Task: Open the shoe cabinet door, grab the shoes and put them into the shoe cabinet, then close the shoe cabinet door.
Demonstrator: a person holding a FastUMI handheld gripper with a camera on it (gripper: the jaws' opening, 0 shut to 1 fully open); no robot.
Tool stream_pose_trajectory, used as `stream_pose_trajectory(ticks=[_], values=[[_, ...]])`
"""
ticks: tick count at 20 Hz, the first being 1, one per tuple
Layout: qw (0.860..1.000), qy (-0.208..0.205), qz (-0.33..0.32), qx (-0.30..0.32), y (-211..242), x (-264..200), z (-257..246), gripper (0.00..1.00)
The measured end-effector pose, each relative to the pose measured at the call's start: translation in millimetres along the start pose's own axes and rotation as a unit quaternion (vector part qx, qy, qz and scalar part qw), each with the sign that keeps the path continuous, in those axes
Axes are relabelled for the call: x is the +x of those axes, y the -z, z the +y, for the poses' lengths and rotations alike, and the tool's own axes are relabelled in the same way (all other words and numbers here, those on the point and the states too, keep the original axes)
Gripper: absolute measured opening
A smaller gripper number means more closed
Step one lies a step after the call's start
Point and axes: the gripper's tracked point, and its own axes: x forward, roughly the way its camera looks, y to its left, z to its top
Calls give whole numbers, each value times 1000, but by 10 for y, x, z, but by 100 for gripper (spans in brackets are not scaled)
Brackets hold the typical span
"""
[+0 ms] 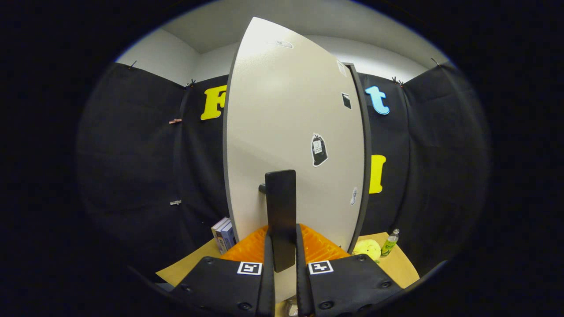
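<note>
The shoe cabinet door [291, 132] is a tall pale panel with a dark edge and a few stickers, standing right in front of me. Its black bar handle [280, 211] stands off the panel on a short peg and runs down between my fingers. My gripper [282, 248] is shut on this handle, one finger pressing each side of its lower end. The cabinet body behind the door is hidden. No shoes are in sight.
A wooden tabletop [396, 264] lies below the door. On it sit a yellow plush toy [368, 248] and a small green bottle [390, 243] to the right, and small boxes [224, 234] to the left. Black cloth walls close in all round.
</note>
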Motion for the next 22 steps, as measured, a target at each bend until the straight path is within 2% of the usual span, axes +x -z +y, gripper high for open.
stream_pose_trajectory(ticks=[6,9,14,17,22], values=[[998,53,3,-19,-11,-289,-511,22],[997,65,15,-25,-15,-356,-685,22],[997,80,21,6,-36,-456,-978,22],[996,86,22,19,-37,-488,-1107,17],[995,99,10,23,-89,-583,-1290,17]])
